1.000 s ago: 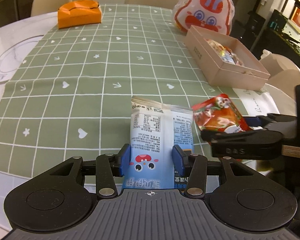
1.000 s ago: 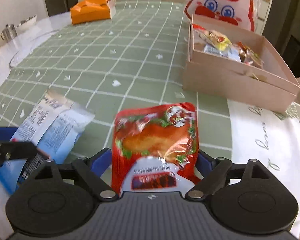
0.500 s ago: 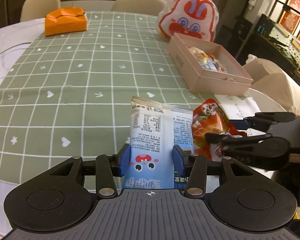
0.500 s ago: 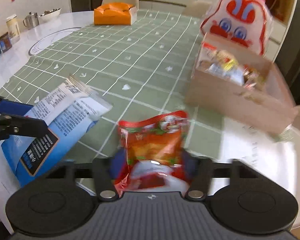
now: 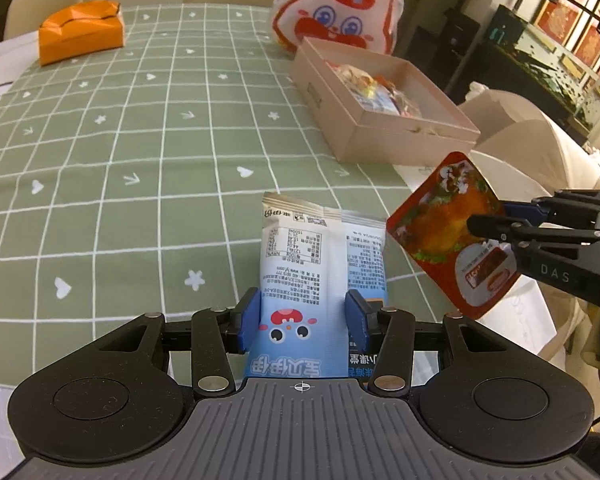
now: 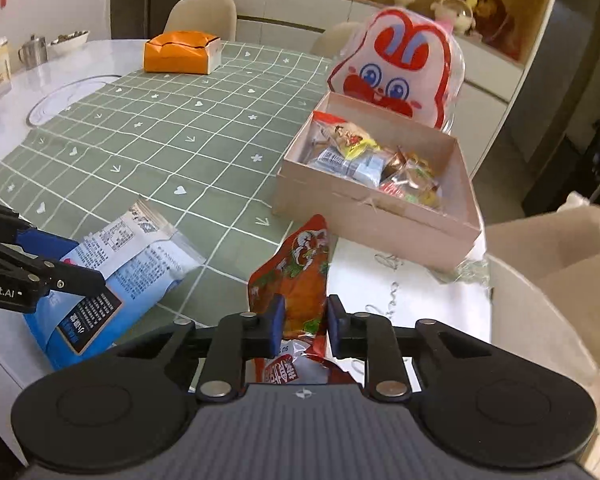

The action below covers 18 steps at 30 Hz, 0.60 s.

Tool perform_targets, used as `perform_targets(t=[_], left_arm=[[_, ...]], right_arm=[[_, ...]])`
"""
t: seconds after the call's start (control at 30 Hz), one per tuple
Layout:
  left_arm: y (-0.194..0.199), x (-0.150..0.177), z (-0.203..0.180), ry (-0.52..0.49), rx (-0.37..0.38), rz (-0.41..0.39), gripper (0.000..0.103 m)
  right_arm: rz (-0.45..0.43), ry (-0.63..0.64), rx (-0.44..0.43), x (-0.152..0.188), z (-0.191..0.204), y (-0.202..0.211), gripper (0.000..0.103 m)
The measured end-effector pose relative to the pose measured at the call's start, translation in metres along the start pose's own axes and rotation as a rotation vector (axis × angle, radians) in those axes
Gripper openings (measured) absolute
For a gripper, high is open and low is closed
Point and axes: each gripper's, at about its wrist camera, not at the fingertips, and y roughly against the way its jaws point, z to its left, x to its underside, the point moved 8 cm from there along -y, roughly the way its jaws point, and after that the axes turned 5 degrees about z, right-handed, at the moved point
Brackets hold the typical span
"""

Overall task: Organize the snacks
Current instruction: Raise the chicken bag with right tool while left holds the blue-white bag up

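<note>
My left gripper [image 5: 303, 316] is shut on a blue and white snack packet [image 5: 320, 264], held above the table's near edge; the packet also shows in the right wrist view [image 6: 112, 264]. My right gripper [image 6: 302, 322] is shut on a red snack pouch [image 6: 300, 276], lifted and turned on edge; the pouch also shows in the left wrist view [image 5: 444, 232], to the right of the blue packet. An open pink cardboard box [image 6: 384, 220] holding several wrapped snacks stands ahead on the right; it also shows in the left wrist view [image 5: 332, 92].
A green checked cloth [image 5: 140, 160] covers the white table. A rabbit-faced bag [image 6: 396, 68] stands behind the box. An orange box [image 6: 180, 52] sits at the far side. Cups and a bowl [image 6: 32, 48] stand far left. Chairs [image 6: 560, 264] surround the table.
Both grippers have risen with their packets. The right gripper closed tighter on the red pouch, turned it on edge and moved toward the pink box.
</note>
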Motion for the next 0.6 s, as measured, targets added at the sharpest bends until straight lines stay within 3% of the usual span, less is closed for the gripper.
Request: perform_targets(t=[0.17,0.33,0.6], left_arm=[[-0.004,0.006,0.005,0.017,-0.001,0.022,0.051],[-0.004,0.012,0.008,0.03,-0.004,0.026,0.051],[0.002,0.02,0.022,0.051,-0.045,0.035,0.051]], right_arm=[[-0.025,0.021,0.012,0.005,0.012,-0.002,0.028],[0.012,0.025,-0.096,0.014,0.031,-0.006,0.035],[0.124,-0.017,-0.18,0.037,0.05,-0.038,0.074]])
